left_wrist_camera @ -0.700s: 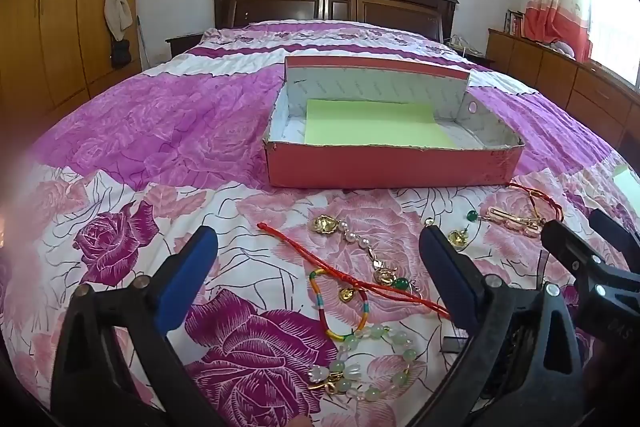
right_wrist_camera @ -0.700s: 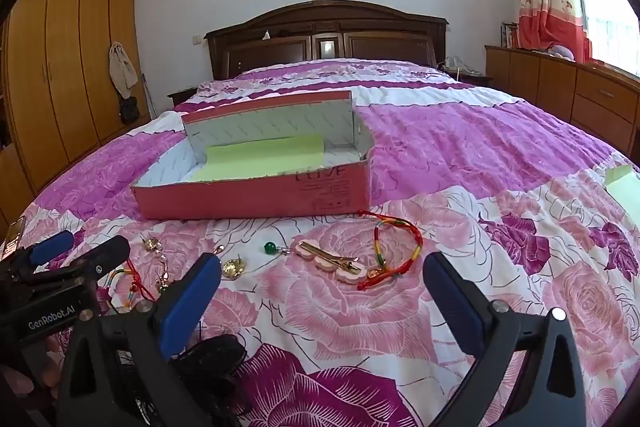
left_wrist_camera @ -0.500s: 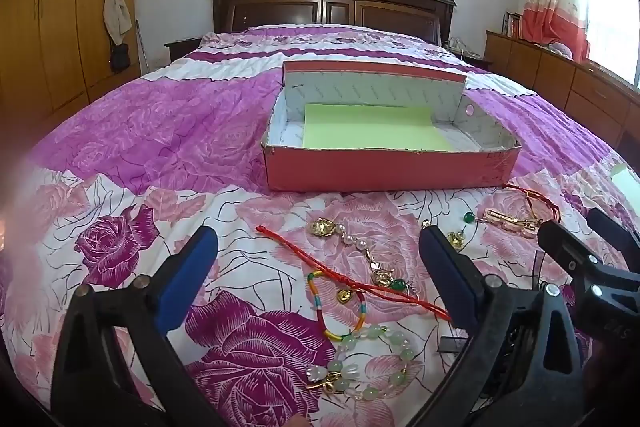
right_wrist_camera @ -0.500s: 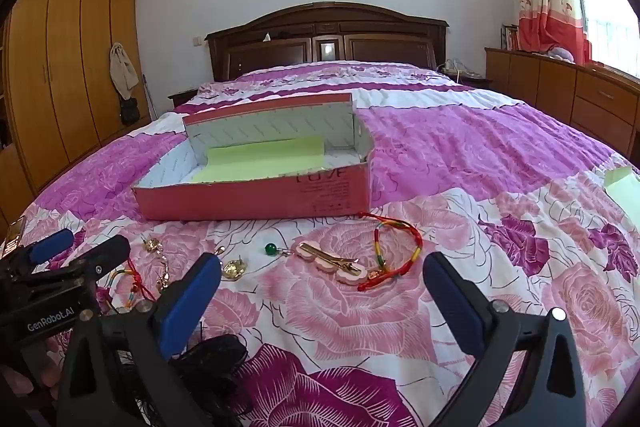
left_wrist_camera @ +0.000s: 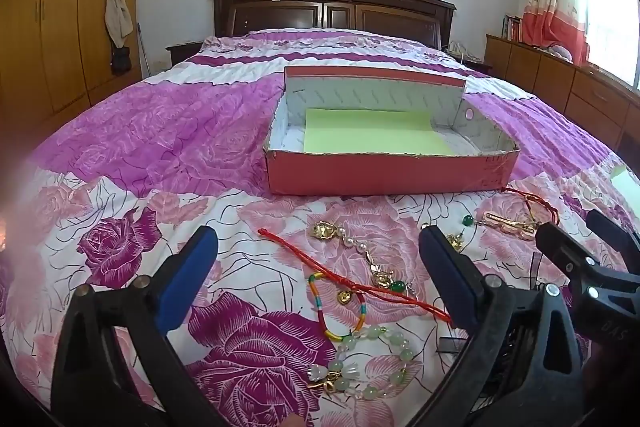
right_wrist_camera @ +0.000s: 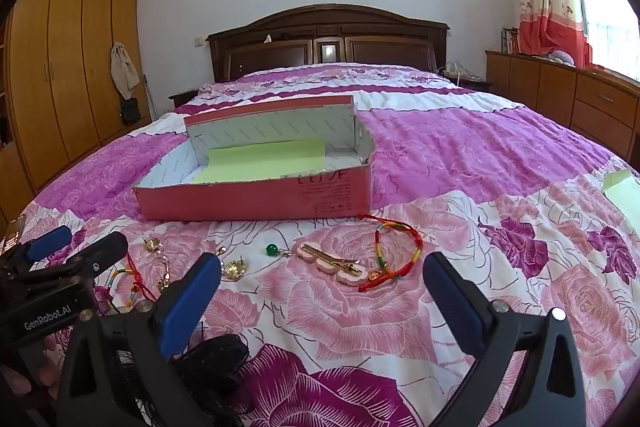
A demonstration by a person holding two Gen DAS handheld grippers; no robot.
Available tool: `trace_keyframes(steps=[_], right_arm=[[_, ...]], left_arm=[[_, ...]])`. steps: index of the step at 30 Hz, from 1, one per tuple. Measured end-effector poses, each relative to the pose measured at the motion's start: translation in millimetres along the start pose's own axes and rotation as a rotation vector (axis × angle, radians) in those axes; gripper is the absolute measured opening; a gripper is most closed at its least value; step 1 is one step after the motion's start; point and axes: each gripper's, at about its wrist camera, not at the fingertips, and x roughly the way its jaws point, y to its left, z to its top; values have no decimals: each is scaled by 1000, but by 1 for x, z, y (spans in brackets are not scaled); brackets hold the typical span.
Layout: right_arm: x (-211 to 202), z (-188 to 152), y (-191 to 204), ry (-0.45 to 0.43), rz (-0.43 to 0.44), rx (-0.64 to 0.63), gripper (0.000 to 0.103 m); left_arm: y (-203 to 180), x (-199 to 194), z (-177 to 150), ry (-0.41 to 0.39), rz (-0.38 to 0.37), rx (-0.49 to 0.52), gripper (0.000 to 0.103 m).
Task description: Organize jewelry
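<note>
An open pink box (left_wrist_camera: pixel 384 175) with a green paper lining stands on the bed; it also shows in the right wrist view (right_wrist_camera: pixel 256 199). My left gripper (left_wrist_camera: pixel 320 275) is open above a red cord (left_wrist_camera: pixel 352 281), a pearl and gold chain (left_wrist_camera: pixel 360 251), a multicolour bracelet (left_wrist_camera: pixel 320 301) and a jade bead bracelet (left_wrist_camera: pixel 368 359). My right gripper (right_wrist_camera: pixel 322 291) is open just short of a gold hair clip on pink pads (right_wrist_camera: pixel 332 263), a red and yellow bracelet (right_wrist_camera: pixel 396 247), a green bead (right_wrist_camera: pixel 272 249) and a gold earring (right_wrist_camera: pixel 234 270).
The flowered purple bedspread (right_wrist_camera: pixel 460 155) covers the bed. A green paper sheet (right_wrist_camera: pixel 624 195) lies at the right edge. Black cord (right_wrist_camera: pixel 208 363) lies under my right gripper. A wooden headboard, a wardrobe on the left and low cabinets on the right surround the bed.
Both views have tilted down slightly, so the box and the jewelry sit a little higher in frame. Both grippers stay open. No jewelry has moved.
</note>
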Motion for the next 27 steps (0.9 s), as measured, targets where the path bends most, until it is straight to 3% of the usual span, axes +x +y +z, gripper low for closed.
trace_keyframes(steps=[27], right_arm=[[-3, 2, 0, -5, -1, -4, 103]], left_arm=[[-3, -2, 2, -12, 4, 8, 94]])
